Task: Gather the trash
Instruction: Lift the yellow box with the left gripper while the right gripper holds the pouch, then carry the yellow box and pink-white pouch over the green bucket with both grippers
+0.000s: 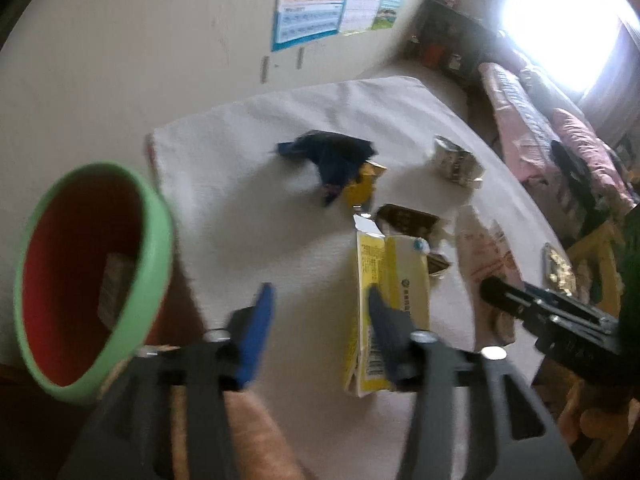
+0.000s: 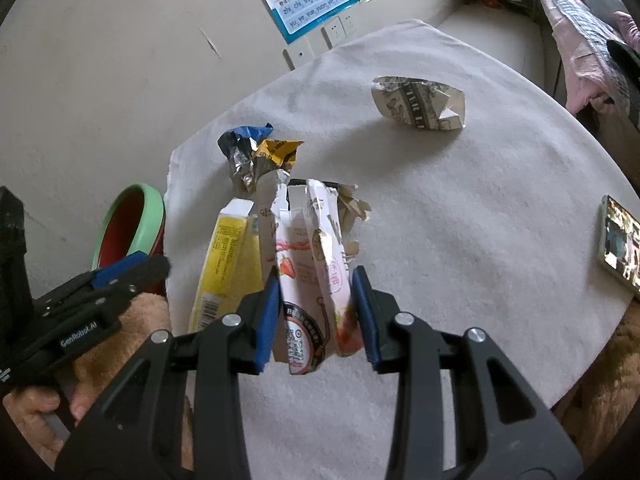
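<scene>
So the right gripper [image 2: 316, 312] has its blue pads clamped on both sides of a torn pink-and-white strawberry carton [image 2: 310, 280], which sticks up between the fingers with its ripped top pointing toward 12 o'clock. The left gripper [image 1: 318, 316] is spread wide and holding nothing: its right-hand finger overlaps the flattened yellow paper carton [image 1: 384, 276] in the left wrist view, but the other pad sits well clear over bare cloth. In the right wrist view that yellow carton lies just beside the pink one, at about 9 o'clock from it. Past both, around 11 o'clock, there's a crumpled blue-and-silver foil wrapper [image 2: 244, 148] touching a yellow snack wrapper [image 2: 280, 150]. Further out at 1 o'clock sits a crushed black-and-white printed paper box [image 2: 420, 106], well apart from the rest. Everything lies on the round table under a pale grey cloth [image 2: 480, 220]. Off the table edge at 9 o'clock is the round red bin with a mint-green rim [image 1: 92, 280], with something pale inside that's too blurry to name. A small photo-like card [image 2: 618, 240] lies at the 3 o'clock edge.
</scene>
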Demonstrator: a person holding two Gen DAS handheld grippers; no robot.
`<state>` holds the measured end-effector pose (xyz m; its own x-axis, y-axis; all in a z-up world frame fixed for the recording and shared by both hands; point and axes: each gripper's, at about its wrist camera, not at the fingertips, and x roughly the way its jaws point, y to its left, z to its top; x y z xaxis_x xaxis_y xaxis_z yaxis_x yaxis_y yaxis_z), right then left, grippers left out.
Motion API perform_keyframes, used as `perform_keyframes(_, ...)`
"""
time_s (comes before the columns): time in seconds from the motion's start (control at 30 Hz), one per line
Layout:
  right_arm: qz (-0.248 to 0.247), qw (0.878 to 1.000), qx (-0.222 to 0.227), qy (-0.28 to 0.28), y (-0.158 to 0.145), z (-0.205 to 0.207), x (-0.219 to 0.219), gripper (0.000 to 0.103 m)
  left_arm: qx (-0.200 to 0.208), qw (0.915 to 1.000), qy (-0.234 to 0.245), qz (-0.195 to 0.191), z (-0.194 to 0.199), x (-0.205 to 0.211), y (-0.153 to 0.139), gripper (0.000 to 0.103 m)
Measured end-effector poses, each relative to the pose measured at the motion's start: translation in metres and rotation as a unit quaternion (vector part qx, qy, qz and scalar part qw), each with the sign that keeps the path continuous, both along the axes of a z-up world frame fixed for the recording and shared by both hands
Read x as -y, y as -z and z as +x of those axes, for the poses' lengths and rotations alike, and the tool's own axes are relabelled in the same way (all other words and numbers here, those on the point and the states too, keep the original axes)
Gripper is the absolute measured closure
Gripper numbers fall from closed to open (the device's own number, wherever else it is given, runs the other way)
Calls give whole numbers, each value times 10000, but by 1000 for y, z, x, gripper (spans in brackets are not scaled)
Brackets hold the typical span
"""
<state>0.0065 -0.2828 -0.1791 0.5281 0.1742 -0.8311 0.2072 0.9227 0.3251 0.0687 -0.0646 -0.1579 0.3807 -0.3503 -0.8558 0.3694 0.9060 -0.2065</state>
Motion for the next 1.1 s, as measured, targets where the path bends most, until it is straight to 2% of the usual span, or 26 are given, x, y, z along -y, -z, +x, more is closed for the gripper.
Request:
perform_keyframes(0.13,38,9998,49,189,-3,-5,10,67,-340,9991,212,-153,5,21,12,48)
perform_keyframes(0.37,178,9985,120,504,-3,-16,33,67,-900,9950,395,156,6,53,52,48)
perform_keyframes(0.5,316,9980,97,532,2,-17,38,67,-720,9962,419,243,1,57,51,50)
perform_keyframes(0.53,349,9979,90,529,3,-17,38,67,-732,9962,429,219,0,57,51,56)
perform_keyframes(0.6,393,9978,84,519,5,-16,37,67,-719,9963,432,190,-1,58,49,60)
perform_keyframes(0.67,422,9978,95,507,5,-16,37,67,-693,9962,506,175,-4,59,46,78)
perform_keyframes(0.7,431,9977,104,503,4,-16,37,67,-675,9962,530,178,-5,60,45,82)
perform_keyframes(0.9,441,9977,136,496,2,-17,37,67,-515,9982,308,75,-8,44,28,82)
perform_keyframes(1.1,346,9986,84,383,1,-14,26,67,84,9993,-350,-37,-2,-12,-11,82)
